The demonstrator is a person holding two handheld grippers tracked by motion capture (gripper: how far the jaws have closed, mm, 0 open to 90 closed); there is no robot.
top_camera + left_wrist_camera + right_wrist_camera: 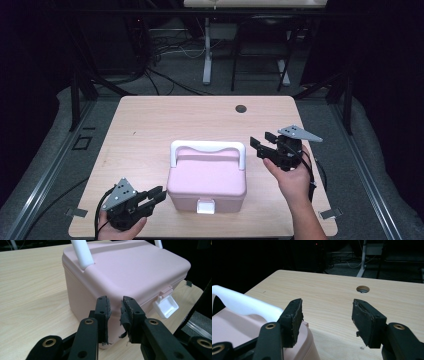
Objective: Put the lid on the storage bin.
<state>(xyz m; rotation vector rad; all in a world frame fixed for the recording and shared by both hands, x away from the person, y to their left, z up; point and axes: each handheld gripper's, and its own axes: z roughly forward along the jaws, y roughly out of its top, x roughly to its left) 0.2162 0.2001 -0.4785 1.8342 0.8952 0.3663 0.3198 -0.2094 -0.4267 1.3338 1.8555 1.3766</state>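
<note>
A pink lidded box [206,182] stands in the middle of the near half of the wooden table [150,125]. Its white handle [207,147] is raised along the far side, and its white latch [205,206] faces the near edge. My left gripper [161,195] sits close to the box's near left corner, and its jaws are a narrow gap apart with nothing between them. In the left gripper view the gripper [115,305] points at the box [130,272] and the latch [165,305]. My right gripper [262,141] hovers wide open just right of the handle. The right gripper view shows it [327,312] beside the handle [244,303].
A round cable hole [241,108] lies in the table's far right part. Beyond the table, the dark floor holds cables and a white desk leg [207,55]. Black frame posts stand at both sides. Bare wood surrounds the box.
</note>
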